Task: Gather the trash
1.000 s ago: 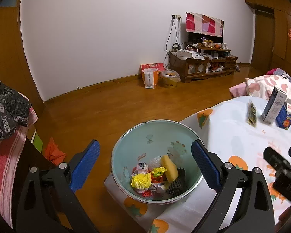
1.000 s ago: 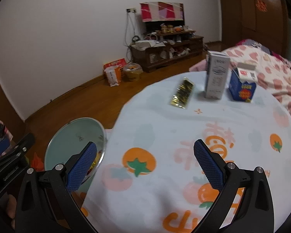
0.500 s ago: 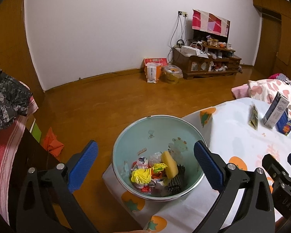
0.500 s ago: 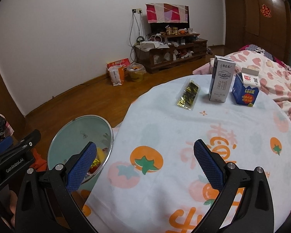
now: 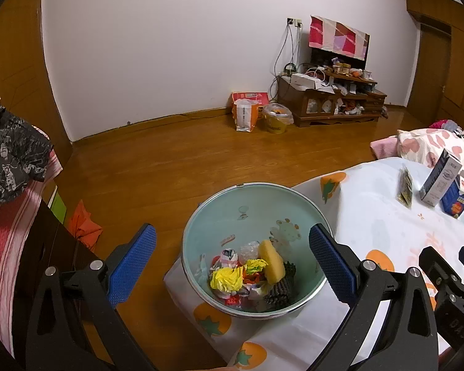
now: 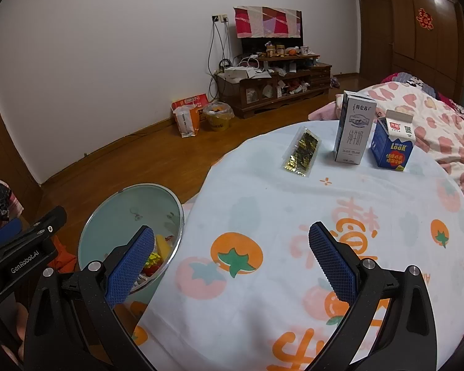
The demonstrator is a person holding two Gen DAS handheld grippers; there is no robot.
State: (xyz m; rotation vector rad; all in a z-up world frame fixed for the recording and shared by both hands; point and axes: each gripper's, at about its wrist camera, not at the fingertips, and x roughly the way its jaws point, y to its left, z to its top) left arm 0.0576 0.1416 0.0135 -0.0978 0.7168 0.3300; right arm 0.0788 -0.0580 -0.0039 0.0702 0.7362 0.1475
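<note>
Trash [image 5: 252,275] lies heaped in the bottom of a pale green bin [image 5: 250,204] that stands at the table's edge: yellow crumpled paper [image 5: 226,279], a yellow sponge [image 5: 271,261], a dark ridged piece and red and white scraps. In the left wrist view the bin sits between the left gripper's [image 5: 229,258] blue pads, low and centre; its jaws are spread wide and grasp nothing. The right gripper [image 6: 230,259] hangs over the tomato-print tablecloth [image 6: 294,216], jaws likewise released and empty, with the bin [image 6: 120,210] at its 9 o'clock. On the cloth at 12 to 1 o'clock lie a gold-and-black packet [image 6: 301,152], flat, an upright grey milk carton [image 6: 352,131] just right of it, and a blue carton [image 6: 392,145] just beside that, its top torn open.
</note>
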